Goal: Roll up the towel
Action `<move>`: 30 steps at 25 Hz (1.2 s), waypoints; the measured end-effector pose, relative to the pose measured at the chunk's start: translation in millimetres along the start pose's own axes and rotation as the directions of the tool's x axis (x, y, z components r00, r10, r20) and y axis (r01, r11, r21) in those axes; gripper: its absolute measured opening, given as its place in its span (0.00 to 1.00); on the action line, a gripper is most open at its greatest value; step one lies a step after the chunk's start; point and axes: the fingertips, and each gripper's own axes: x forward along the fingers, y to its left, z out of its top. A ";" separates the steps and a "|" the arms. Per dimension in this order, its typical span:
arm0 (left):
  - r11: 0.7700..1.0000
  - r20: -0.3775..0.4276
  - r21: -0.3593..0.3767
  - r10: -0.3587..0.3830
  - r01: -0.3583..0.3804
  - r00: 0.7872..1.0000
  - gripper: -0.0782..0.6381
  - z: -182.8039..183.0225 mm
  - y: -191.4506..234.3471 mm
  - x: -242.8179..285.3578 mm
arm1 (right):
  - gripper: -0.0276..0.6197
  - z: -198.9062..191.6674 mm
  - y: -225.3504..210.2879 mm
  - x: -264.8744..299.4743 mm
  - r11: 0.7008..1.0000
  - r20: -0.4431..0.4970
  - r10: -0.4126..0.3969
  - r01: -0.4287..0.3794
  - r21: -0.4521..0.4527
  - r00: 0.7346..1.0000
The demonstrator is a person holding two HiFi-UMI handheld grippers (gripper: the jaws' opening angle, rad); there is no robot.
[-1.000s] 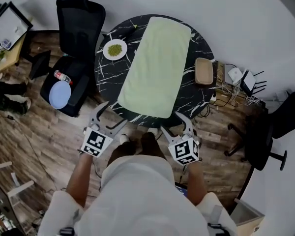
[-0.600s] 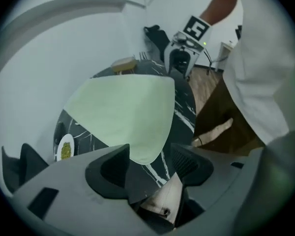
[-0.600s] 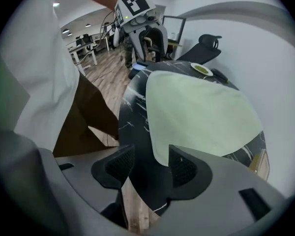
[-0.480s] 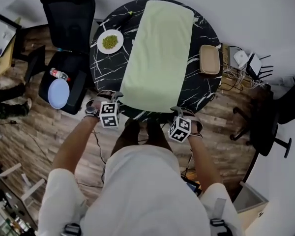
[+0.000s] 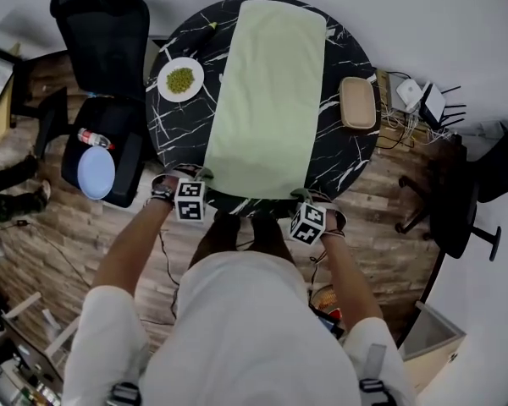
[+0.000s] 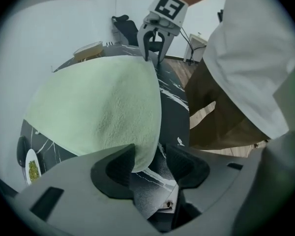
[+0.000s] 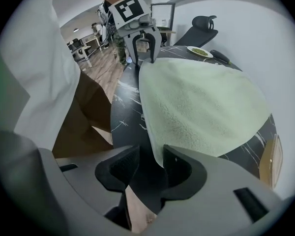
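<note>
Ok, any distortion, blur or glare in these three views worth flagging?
Head view: fisheye curvature, even lighting, table and towel sharp. Left gripper view: dark circular vignette, rim smeared, close foreground slightly soft. Right gripper view: same vignette and bending; towel pile crisp, no glare.

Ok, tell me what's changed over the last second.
The left gripper and right gripper dropped to the near edge of the table. Each now straddles a near corner of the towel. Their jaws have been closing, but a gap remains, so neither grips yet. The towel lies flat as before, and the plate and wooden tray have not moved.
</note>
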 end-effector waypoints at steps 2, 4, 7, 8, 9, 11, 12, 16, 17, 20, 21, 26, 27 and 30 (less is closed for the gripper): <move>1.000 0.009 -0.021 -0.013 0.013 1.000 0.38 -1.2 -0.4 -0.4 | 0.26 0.8 -0.2 0.4 0.999 0.004 0.032 -0.032 0.025 0.999; 0.999 0.007 -0.038 -0.019 0.019 1.000 0.35 -1.6 1.8 -0.9 | 0.24 1.9 -2.8 0.4 0.998 -0.005 0.057 -0.057 0.029 0.998; 0.999 -0.010 -0.049 -0.009 0.009 1.000 0.30 0.1 3.8 -1.0 | 0.18 4.1 -6.8 -0.6 0.998 -0.042 0.056 -0.056 -0.008 0.998; 0.999 -0.016 -0.045 -0.004 0.003 1.000 0.29 0.3 2.4 -0.8 | 0.18 5.0 -6.0 -0.2 0.998 -0.049 0.048 -0.049 -0.027 0.998; 0.999 -0.020 -0.040 0.003 -0.004 1.000 0.27 0.4 0.4 -0.6 | 0.16 5.3 -4.3 0.5 0.998 -0.052 0.037 -0.039 -0.046 0.998; 0.999 -0.019 -0.039 0.020 -0.021 1.000 0.21 0.6 -4.6 0.0 | 0.11 3.5 -0.4 1.5 0.998 -0.045 0.007 -0.010 -0.067 0.999; 0.999 -0.017 -0.043 0.031 -0.032 0.999 0.19 0.5 -7.1 0.1 | 0.08 2.1 1.8 1.0 0.998 -0.040 -0.006 0.004 -0.063 0.999; 0.994 -0.019 -0.058 0.087 -0.088 0.996 0.14 2.1 -14.5 0.5 | 0.06 -5.6 11.6 -0.3 0.999 -0.039 -0.031 0.030 -0.036 0.999; 0.994 -0.021 -0.063 0.089 -0.090 0.996 0.14 3.3 -18.1 0.9 | 0.06 -7.5 15.0 -1.2 0.999 -0.042 -0.027 0.026 -0.032 0.999; 0.994 -0.013 -0.073 0.077 -0.077 0.997 0.14 10.2 -33.2 2.1 | 0.06 -15.7 27.3 -7.0 1.000 -0.046 -0.011 0.010 -0.008 0.999; 0.995 -0.007 -0.075 0.072 -0.072 0.997 0.14 13.4 -38.4 1.9 | 0.06 -18.8 30.9 -10.5 1.000 -0.045 -0.008 0.008 0.004 0.999; 0.995 0.028 -0.094 0.030 -0.027 0.999 0.14 26.9 -66.1 -2.3 | 0.06 -29.5 50.3 -29.1 0.999 -0.031 0.014 -0.013 0.048 0.999; 0.995 0.029 -0.099 0.019 -0.016 0.999 0.14 28.3 -72.2 -3.8 | 0.06 -30.5 55.9 -31.7 0.998 -0.028 0.029 -0.028 0.053 0.999; 0.992 0.032 -0.126 -0.017 0.021 0.999 0.14 31.0 -88.8 -12.6 | 0.06 -31.2 70.7 -40.2 0.995 -0.021 0.078 -0.077 0.057 0.997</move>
